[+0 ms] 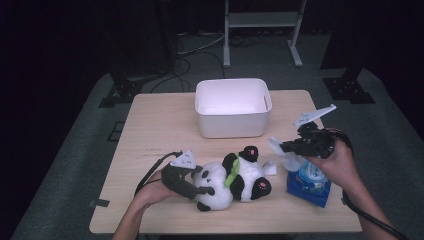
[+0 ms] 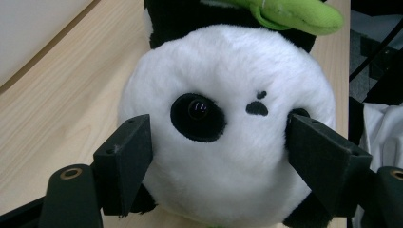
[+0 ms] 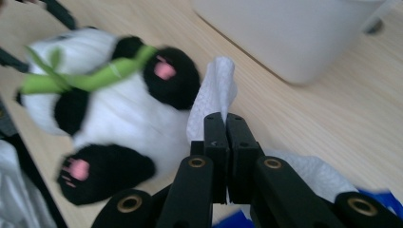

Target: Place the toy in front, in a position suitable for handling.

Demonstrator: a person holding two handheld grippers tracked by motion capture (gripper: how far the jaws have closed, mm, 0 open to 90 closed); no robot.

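At nine o'clock of the right gripper [image 1: 281, 146], pinching a wipe [image 3: 214, 90], lies the panda [image 1: 232, 181], head clasped by left gripper [image 1: 202, 190], long axis three-to-nine.

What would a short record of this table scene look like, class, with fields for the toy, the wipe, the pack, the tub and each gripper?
toy: black-and-white plush panda with green scarf, lying on the light wooden table
left gripper: jaws set on either side of the panda's head, touching the plush
right gripper: jaws shut on a white wet wipe
pack: blue soft wipes pack, under the right hand
tub: white rectangular plastic tub, behind the panda, apart from it
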